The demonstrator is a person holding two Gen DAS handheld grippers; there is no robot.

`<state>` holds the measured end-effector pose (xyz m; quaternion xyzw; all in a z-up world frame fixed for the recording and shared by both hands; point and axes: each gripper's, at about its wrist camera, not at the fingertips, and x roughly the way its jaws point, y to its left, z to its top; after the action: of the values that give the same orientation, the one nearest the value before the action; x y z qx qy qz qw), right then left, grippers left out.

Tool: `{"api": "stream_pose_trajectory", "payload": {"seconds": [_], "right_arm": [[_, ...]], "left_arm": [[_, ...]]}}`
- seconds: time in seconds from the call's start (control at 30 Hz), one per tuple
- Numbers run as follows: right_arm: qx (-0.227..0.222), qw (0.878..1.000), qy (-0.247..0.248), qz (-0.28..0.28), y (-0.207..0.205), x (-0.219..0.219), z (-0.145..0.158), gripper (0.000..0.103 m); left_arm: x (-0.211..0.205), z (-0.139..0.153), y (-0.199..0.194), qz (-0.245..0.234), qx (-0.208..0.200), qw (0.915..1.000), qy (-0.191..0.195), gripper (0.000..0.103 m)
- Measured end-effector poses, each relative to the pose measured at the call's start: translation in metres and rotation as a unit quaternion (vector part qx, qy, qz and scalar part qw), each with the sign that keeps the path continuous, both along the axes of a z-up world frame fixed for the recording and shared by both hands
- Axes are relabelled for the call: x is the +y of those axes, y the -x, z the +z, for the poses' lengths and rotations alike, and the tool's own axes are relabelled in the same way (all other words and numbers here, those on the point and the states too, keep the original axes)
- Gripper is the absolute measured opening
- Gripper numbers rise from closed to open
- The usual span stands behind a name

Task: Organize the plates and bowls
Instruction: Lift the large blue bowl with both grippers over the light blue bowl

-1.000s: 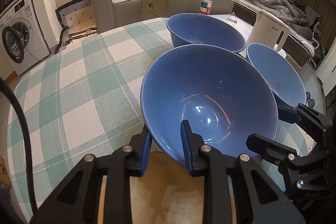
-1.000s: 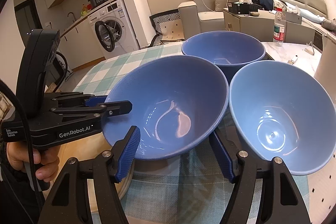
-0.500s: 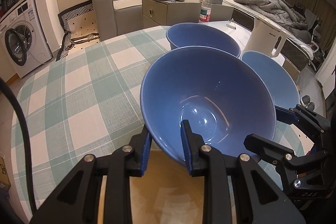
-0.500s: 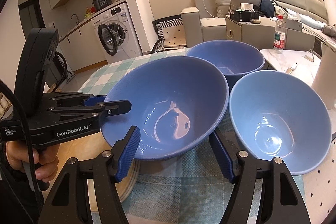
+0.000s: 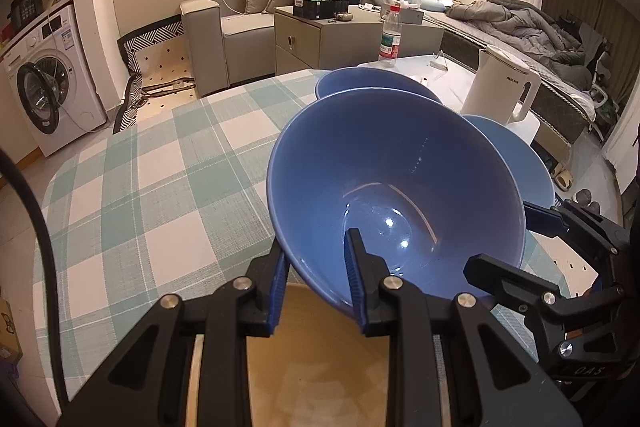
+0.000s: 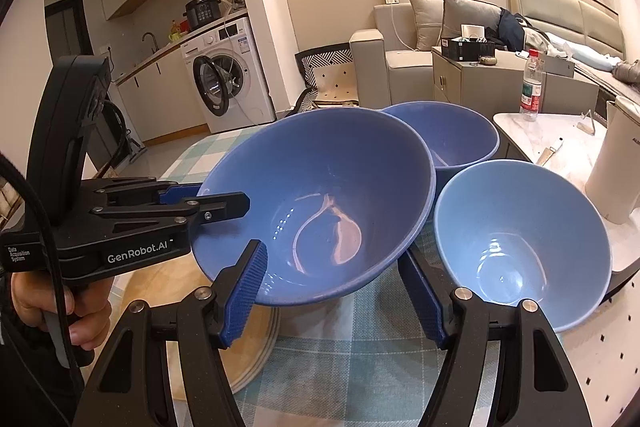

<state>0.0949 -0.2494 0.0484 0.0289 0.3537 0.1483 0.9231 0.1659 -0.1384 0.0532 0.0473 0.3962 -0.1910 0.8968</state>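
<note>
A large blue bowl [image 5: 392, 187] hangs tilted just above a round wooden board [image 5: 320, 347]. My left gripper [image 5: 316, 243] is shut on its near rim, one pad inside and one outside. My right gripper [image 6: 332, 255] spans the same bowl [image 6: 320, 195] low on its wall, both pads against it. From the left wrist, the right gripper [image 5: 500, 235] reaches in at the bowl's right side. From the right wrist, the left gripper [image 6: 224, 197] clamps the rim, held by a hand. A second dark blue bowl [image 6: 452, 135] and a light blue bowl [image 6: 520, 227] rest on the table behind.
The table wears a green and white checked cloth [image 5: 160, 187]. A white kettle [image 5: 500, 91] and a plastic bottle [image 5: 390, 39] stand on a white side table at the back right. A dotted white mat [image 6: 600, 367] lies at the right. Sofa and washing machine are beyond.
Both grippers have risen together with the large blue bowl, lifting it further off the wooden board. Both grips look the same. The other two bowls have stayed put.
</note>
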Motion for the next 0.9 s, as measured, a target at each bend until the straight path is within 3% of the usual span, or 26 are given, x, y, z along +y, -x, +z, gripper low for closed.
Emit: {"api": "stream_pose_trajectory", "payload": {"seconds": [0.9], "right_arm": [[-0.042,0.999,0.016,0.004,0.017,0.005,0.039,0.070]], "left_arm": [[0.000,0.027,0.018,0.014,-0.030,0.9995,-0.006,0.026]]}}
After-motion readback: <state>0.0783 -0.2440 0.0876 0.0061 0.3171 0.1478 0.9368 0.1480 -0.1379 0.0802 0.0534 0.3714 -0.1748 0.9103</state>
